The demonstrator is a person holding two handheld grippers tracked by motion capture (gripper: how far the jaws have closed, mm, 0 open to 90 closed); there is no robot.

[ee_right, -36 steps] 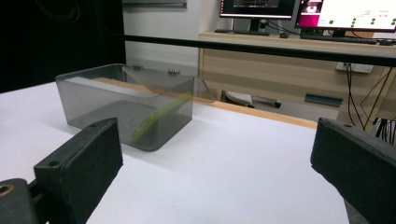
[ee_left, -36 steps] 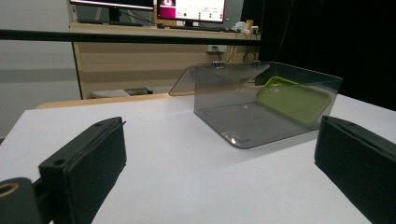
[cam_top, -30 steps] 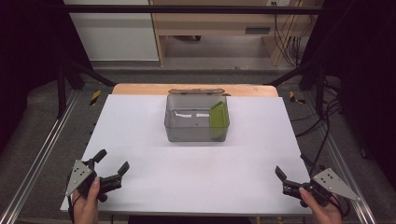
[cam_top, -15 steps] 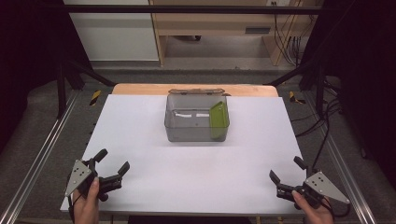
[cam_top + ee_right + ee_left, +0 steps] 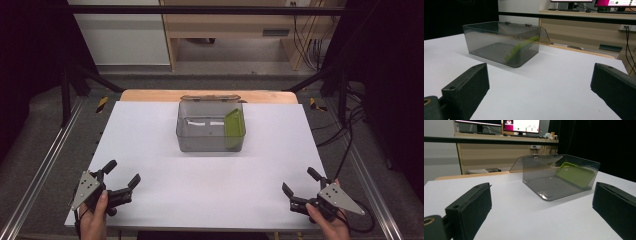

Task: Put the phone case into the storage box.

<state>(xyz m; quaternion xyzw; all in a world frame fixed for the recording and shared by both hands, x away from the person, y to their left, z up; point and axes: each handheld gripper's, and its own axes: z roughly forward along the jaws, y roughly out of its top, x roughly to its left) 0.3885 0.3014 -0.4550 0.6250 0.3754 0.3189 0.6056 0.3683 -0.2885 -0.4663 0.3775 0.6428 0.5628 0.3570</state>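
The white counter [image 5: 150, 150] carries one thing near its far middle: a smoky, see-through plastic box [image 5: 210, 132] with its hinged lid [image 5: 210, 98] thrown back over the far edge. It looks like thin, rigid moulded plastic, so probably light for its bulk, stiff enough to keep its shape, and smooth enough to slip under hard pads. With the top open, a thin wall is the natural place to take hold, one jaw inside and one outside. A single-wall pinch may tip it, so a grip on both the left and right walls would likely be steadier. The lid is best moved by its free edge, away from the small hinges.

Inside, a flat green piece [image 5: 234, 127] leans tilted against the right wall, its lower edge on the box floor. It seems thin, light and fairly stiff. Its raised upper edge offers the easiest pinch, though the wall just beside it leaves little room for a jaw.

The left gripper [image 5: 121, 174] sits at the near left corner of the counter, jaws spread wide with nothing between them and well apart from the box. The right gripper [image 5: 300, 182] sits at the near right corner, equally wide open, empty and touching nothing.
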